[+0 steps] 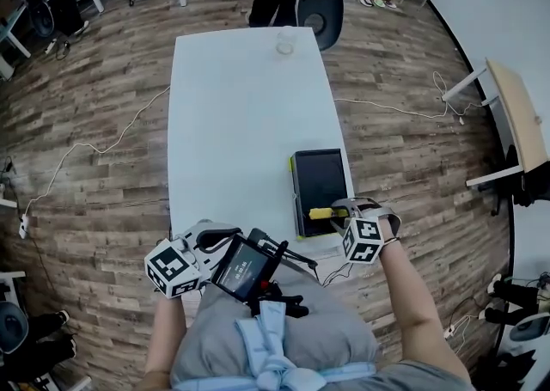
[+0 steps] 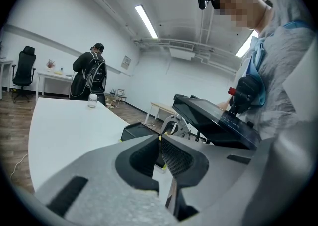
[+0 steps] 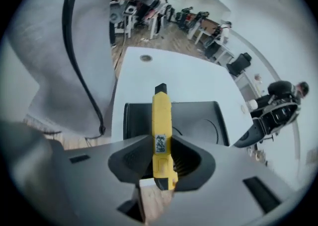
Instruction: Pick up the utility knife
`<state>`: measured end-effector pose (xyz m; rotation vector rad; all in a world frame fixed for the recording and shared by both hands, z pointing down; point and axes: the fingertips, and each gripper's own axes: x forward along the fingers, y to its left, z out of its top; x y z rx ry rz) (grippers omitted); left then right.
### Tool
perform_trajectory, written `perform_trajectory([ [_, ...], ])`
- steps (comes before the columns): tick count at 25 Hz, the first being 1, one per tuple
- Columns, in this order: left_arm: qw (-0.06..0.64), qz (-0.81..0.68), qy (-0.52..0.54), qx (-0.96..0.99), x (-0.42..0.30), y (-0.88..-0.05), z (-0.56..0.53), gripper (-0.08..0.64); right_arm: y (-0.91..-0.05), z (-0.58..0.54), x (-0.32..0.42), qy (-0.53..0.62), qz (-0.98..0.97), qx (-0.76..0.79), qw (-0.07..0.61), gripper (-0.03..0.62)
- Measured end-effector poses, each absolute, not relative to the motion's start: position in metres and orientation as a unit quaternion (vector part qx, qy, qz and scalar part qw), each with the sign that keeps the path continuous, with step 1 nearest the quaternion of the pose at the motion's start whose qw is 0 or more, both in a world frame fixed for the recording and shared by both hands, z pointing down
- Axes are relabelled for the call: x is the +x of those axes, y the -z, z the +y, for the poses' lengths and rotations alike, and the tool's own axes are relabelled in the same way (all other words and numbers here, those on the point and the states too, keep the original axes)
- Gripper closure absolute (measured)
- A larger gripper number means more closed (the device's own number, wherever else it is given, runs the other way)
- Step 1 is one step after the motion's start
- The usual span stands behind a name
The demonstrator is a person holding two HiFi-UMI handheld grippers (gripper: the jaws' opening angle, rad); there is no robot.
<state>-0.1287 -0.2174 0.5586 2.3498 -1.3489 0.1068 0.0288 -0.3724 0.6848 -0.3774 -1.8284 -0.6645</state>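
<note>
Yellow and slim, the utility knife (image 3: 161,140) sat clamped between the 2 jaws of the right gripper (image 3: 161,158), which pressed on the rear half of its handle where a small printed label showed. Its long axis ran straight along the gripper's line of sight, with the black tip pointing away from the camera. In the head view the knife (image 1: 321,213) lay crosswise over the near end of a black tray (image 1: 320,170) on the white table (image 1: 232,123), free end toward the person's left. Its rear part was covered by the right gripper (image 1: 337,211), and whether it touched the tray could not be told. The left gripper (image 2: 160,140) had its jaws closed tip to tip with nothing between them. It hung at the table's near edge (image 1: 230,233), partly hidden by a black screen device (image 1: 245,265) at the person's chest. A small jar (image 1: 285,40) at the far end was too blurred to read.
</note>
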Motion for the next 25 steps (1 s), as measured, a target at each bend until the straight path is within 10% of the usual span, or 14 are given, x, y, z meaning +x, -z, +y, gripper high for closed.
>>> perform_trajectory([
  [25,0.195,-0.425,-0.056,0.882,-0.126,-0.548,-0.234,0.532,-0.468,-0.363,-0.020,-0.251,-0.961,0.111,-0.030,0.472],
])
